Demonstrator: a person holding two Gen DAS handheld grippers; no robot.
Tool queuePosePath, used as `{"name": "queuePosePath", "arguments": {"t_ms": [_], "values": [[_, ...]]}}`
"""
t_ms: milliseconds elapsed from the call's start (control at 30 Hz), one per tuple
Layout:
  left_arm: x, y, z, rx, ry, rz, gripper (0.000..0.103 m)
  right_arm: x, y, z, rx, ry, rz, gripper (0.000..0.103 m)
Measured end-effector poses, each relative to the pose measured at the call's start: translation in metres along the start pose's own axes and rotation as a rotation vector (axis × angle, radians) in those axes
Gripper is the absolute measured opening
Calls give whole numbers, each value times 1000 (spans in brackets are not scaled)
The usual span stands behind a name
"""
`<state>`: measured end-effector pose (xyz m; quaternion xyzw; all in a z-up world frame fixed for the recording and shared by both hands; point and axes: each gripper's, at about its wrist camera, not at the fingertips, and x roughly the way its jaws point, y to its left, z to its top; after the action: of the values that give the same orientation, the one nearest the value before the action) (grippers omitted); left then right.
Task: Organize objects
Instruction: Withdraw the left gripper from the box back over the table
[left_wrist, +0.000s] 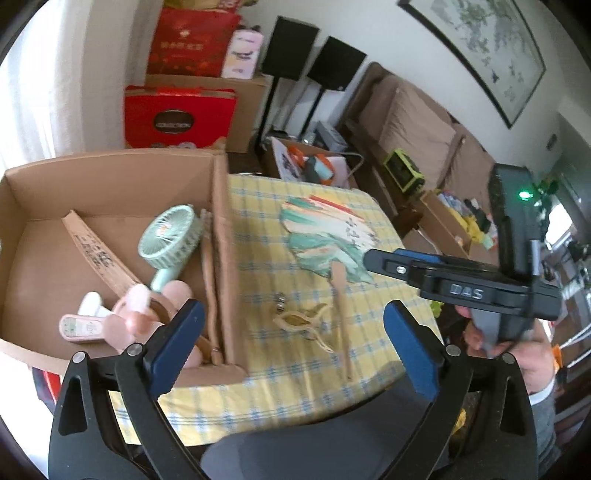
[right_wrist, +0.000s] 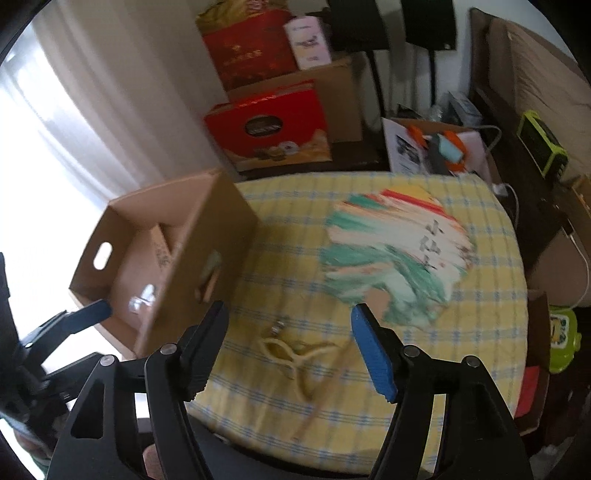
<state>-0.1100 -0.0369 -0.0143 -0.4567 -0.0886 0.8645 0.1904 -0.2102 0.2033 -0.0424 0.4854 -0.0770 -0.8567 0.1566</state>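
Note:
An open cardboard box (left_wrist: 221, 236) stands on the left of the yellow checked tablecloth (left_wrist: 258, 229). In it lie a green handheld fan (left_wrist: 170, 236), a pink fan (left_wrist: 136, 310) and a folded fan (left_wrist: 96, 254). On the cloth lie a painted round fan (left_wrist: 325, 236) with a wooden handle and a cream clip (left_wrist: 299, 321). My left gripper (left_wrist: 291, 317) hangs open above the clip, holding nothing. My right gripper (right_wrist: 291, 314) is open and empty over the clip (right_wrist: 291, 350), with the painted fan (right_wrist: 399, 251) beyond and the box (right_wrist: 177, 236) to its left.
A small metal piece (left_wrist: 281, 301) lies by the clip. Red gift boxes (left_wrist: 177, 114) and cartons are stacked behind the table. Black speakers (left_wrist: 310, 55), a sofa (left_wrist: 417, 125) and open cartons of clutter (left_wrist: 450, 225) stand to the right. The table's front edge is just below both grippers.

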Motion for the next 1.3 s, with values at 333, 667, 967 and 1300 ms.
{"name": "queuePosePath", "arguments": {"t_ms": [333,667,967,1300], "values": [[27,-35,-24,59,62,3,97,17,-34,-24,38,47,-29,71],[45,-62,-39,101,79,8,97,24,-60,-34,90,66,-40,70],[82,-87,-60,156,150,31,97,44,-74,-45,143,118,2,51],[132,-85,-75,165,249,97,67,53,-78,-52,171,140,39,50]]}}
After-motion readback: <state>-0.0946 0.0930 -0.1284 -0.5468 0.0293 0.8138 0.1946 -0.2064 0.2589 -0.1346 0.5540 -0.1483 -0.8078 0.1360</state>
